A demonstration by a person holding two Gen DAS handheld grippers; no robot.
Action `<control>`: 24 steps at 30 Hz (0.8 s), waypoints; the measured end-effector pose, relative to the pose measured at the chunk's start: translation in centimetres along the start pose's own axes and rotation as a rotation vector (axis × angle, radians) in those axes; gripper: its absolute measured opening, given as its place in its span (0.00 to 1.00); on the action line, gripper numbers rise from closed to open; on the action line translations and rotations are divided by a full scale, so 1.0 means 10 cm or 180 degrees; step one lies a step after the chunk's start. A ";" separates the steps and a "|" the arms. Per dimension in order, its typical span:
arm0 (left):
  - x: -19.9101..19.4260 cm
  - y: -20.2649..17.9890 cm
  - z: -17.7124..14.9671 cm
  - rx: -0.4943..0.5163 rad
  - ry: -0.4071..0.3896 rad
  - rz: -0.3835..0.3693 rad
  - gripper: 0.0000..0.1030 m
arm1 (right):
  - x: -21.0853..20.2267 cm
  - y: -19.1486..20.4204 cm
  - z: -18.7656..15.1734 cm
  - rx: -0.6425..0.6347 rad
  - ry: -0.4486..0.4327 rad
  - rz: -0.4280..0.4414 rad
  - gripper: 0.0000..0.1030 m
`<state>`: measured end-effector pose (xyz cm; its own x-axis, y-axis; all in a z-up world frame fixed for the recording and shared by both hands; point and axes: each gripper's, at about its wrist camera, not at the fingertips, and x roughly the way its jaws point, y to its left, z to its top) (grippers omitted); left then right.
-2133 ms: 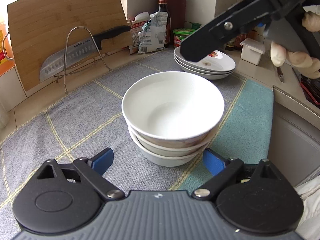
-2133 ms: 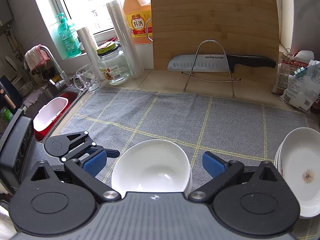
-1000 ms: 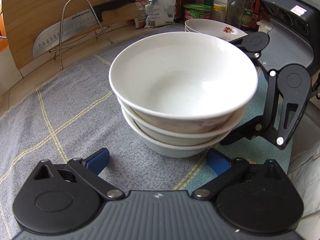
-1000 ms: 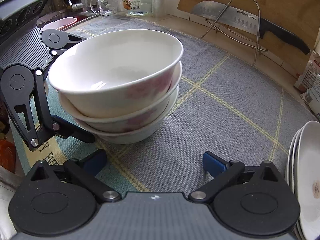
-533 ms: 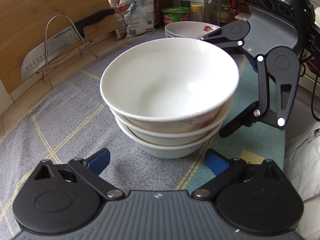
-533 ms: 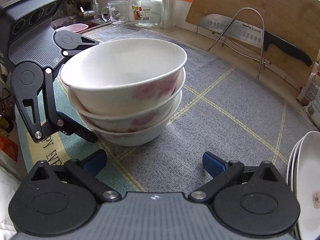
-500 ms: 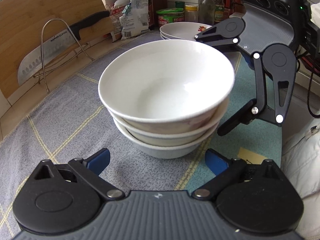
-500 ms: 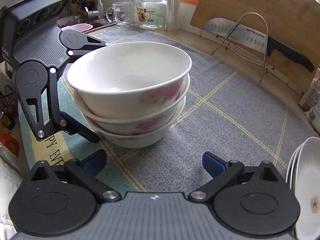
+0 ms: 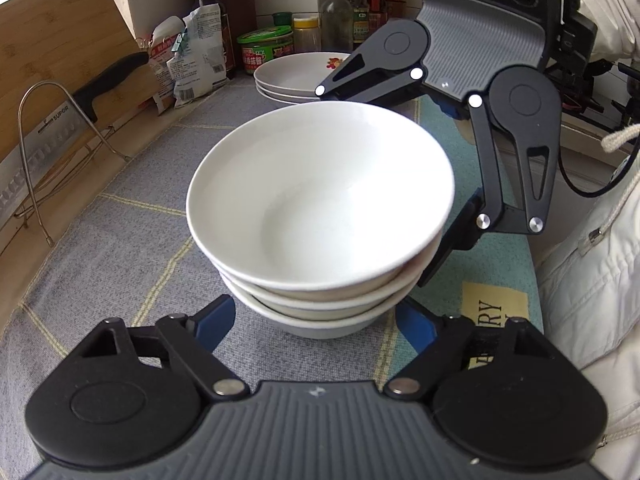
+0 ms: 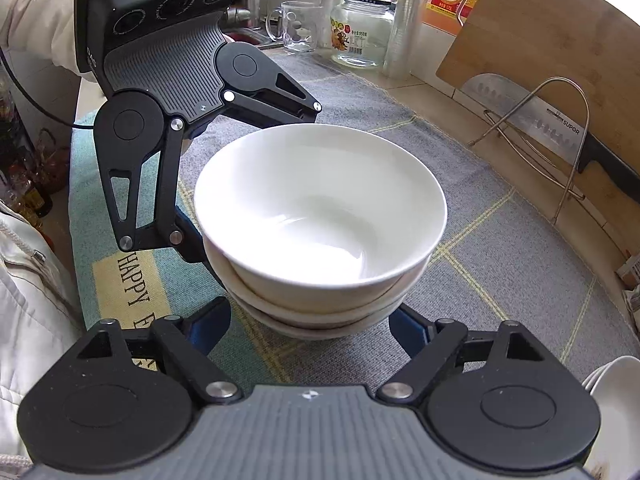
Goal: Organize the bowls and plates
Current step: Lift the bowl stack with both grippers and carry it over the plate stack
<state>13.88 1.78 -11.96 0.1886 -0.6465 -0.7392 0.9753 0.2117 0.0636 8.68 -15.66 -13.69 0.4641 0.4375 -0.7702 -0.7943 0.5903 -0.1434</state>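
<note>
Three white bowls [image 9: 320, 208] sit nested in one stack on the grey mat [image 9: 120, 220] of the counter. Both tongs, left [image 9: 316, 320] and right [image 10: 310, 322], are closing around the lowest bowl from opposite sides; whether the pads already press it, I cannot tell. Plates [image 9: 292, 76] are stacked behind.

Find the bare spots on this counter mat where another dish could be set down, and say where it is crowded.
Free: the grey mat between the stack of bowls and the knife rack, and the stretch between the bowls and the plates. Crowded: right around the bowls, where the left claw and right claw are closing on the stack from opposite sides.
</note>
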 end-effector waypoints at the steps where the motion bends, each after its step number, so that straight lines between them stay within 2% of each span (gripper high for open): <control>1: -0.01 0.01 0.01 -0.0011 -0.0008 -0.0060 0.84 | 0.01 -0.01 0.01 -0.0005 0.0001 0.0017 0.87; 3: -0.02 0.02 0.03 0.0035 0.0034 -0.0125 0.84 | 0.04 -0.04 0.06 0.0018 0.0015 0.0055 0.86; 11: -0.01 0.07 0.05 0.0072 0.0046 -0.0143 0.83 | 0.07 -0.14 0.07 0.0059 0.0038 0.0212 0.84; 24: 0.01 0.09 0.07 0.0153 0.0057 -0.0232 0.83 | 0.06 -0.13 0.08 0.0051 0.0088 0.0221 0.84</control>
<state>14.90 1.38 -11.49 0.1154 -0.6456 -0.7549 0.9908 0.1289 0.0412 10.34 -15.62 -13.43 0.3969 0.4591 -0.7948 -0.8177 0.5701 -0.0791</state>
